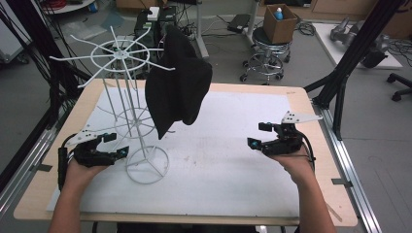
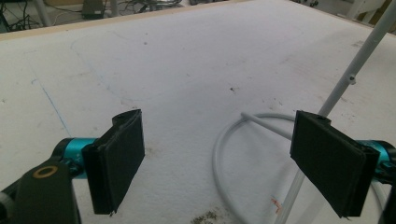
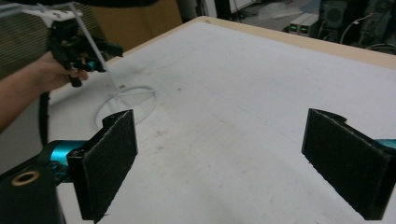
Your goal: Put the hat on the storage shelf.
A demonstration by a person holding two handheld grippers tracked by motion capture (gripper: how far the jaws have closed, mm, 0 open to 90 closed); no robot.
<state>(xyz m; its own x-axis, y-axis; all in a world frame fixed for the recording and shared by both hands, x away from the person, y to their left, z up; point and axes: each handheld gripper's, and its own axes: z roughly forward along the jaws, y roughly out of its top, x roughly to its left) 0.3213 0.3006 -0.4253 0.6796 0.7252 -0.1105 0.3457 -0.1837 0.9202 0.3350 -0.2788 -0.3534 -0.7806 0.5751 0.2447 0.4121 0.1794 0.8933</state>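
Observation:
A white wire rack (image 1: 121,52) stands on the left of the white table top (image 1: 233,165), its base ring (image 1: 147,166) resting flat. A black cloth (image 1: 177,85) hangs from one of its top spokes. My left gripper (image 1: 116,144) is low beside the rack's pole, open. In the left gripper view the pole (image 2: 355,70) slants down just behind the right pad (image 2: 329,161), with the base ring (image 2: 224,140) between the jaws and nothing pressed. My right gripper (image 1: 259,135) hovers at the table's right, open and empty (image 3: 229,163), facing the other hand's gripper (image 3: 77,51).
The wooden table edge (image 1: 311,104) borders the white sheet. A black frame strut (image 1: 350,63) rises at the right rear. A stool bearing a cardboard box (image 1: 279,22) stands behind the table. Bare white surface lies between the two grippers.

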